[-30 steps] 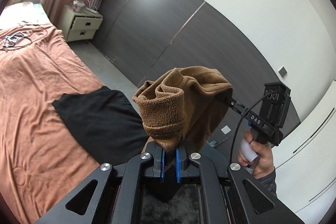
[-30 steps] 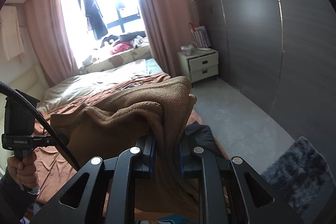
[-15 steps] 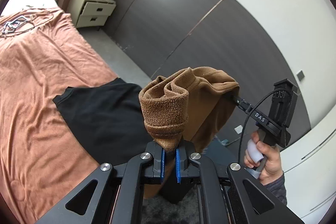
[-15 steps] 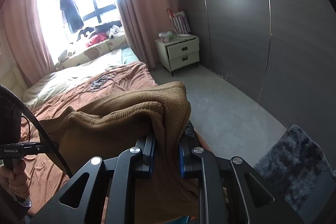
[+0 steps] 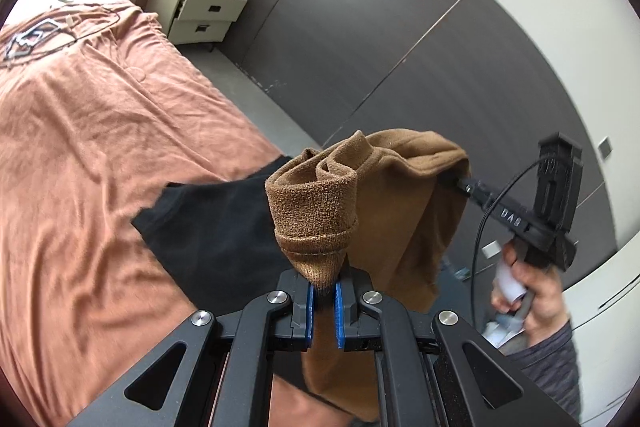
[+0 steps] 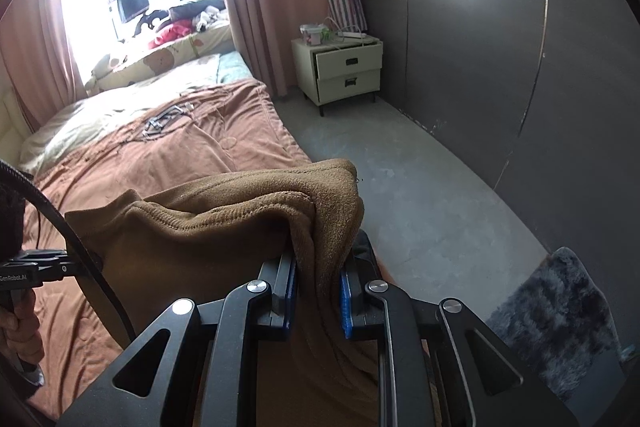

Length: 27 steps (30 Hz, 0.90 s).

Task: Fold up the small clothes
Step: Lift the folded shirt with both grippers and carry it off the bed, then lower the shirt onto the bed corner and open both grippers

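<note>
A brown fleece garment (image 5: 384, 195) hangs in the air between both grippers, above the edge of the bed. My left gripper (image 5: 323, 293) is shut on one bunched hem corner of it. My right gripper (image 6: 318, 301) is shut on the other corner, with the brown garment (image 6: 224, 239) draping to the left toward the other tool. In the left wrist view the right gripper (image 5: 460, 183) shows at the cloth's far end, held by a hand (image 5: 532, 287). A black garment (image 5: 216, 227) lies flat on the bed below.
The bed has a rust-coloured cover (image 5: 88, 131) with cables and a hanger (image 6: 164, 121) near its head. A white nightstand (image 6: 344, 71) stands by the dark panelled wall (image 6: 500, 47). A grey shaggy rug (image 6: 556, 319) lies on the floor at the right.
Both grippers, still holding the brown garment, have tilted downward, so the views show more of the bed and floor. The cloth stays stretched between them.
</note>
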Motion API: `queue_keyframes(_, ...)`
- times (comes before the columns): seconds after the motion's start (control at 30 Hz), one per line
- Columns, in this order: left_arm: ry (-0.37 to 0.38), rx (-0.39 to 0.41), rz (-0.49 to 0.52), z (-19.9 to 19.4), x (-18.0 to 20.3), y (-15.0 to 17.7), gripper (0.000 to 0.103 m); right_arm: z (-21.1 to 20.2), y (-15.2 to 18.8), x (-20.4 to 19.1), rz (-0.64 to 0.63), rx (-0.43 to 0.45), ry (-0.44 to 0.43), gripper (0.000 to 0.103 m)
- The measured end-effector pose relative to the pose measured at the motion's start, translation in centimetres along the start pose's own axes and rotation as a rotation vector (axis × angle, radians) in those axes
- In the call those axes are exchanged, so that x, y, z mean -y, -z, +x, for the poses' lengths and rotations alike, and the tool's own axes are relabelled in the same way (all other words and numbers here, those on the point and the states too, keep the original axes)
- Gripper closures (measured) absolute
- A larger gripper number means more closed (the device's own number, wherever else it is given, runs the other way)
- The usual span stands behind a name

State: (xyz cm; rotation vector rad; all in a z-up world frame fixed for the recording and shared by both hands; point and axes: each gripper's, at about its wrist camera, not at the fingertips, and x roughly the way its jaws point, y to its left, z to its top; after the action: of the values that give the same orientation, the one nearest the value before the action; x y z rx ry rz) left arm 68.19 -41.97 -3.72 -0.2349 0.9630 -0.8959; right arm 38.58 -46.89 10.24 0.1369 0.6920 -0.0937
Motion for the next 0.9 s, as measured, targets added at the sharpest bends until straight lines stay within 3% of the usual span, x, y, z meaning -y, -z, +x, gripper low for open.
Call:
queue_keyframes(0.17, -0.062, -0.006, 0.024, 2.2, -3.0, -0.1, 0.095, 3.8, -1.1, -0.8, -0.041, -0.027, 0.010, 0.089)
queue_keyframes(0.2, -0.104, 0.003, 0.031, 2.7, -3.6, 0.0, 0.093, 4.7, -1.4, -1.2, -0.054, -0.031, 0.034, 0.088)
queue_keyframes(0.27, -0.237, 0.011, 0.055, 3.8, -4.7, 0.2, 0.081, 7.1, -1.3, -1.4, -0.071, -0.063, 0.132, 0.069)
queue_keyframes(0.33, -0.355, -0.009, 0.030, 4.9, -6.3, 0.5, 0.051, 8.4, -1.2, -1.7, -0.089, -0.074, 0.228, 0.055)
queue_keyframes(0.37, -0.374, -0.021, 0.006, 5.2, -7.2, 0.7, 0.049, 8.6, -1.0, -1.8, -0.096, -0.080, 0.244, 0.050)
queue_keyframes(0.63, -0.284, -0.013, -0.020, 4.0, -9.1, 1.3, 0.049, 4.0, 2.2, -0.2, -0.141, -0.095, 0.131, 0.051)
queue_keyframes(0.77, -0.255, -0.036, 0.011, 4.9, -7.7, 2.0, 0.049, 0.7, 5.3, 2.4, -0.119, -0.098, 0.096, 0.073)
queue_keyframes(0.9, -0.211, -0.078, 0.033, 6.2, -6.2, 3.4, 0.049, -1.7, 7.8, 4.6, -0.100, -0.090, 0.053, 0.079)
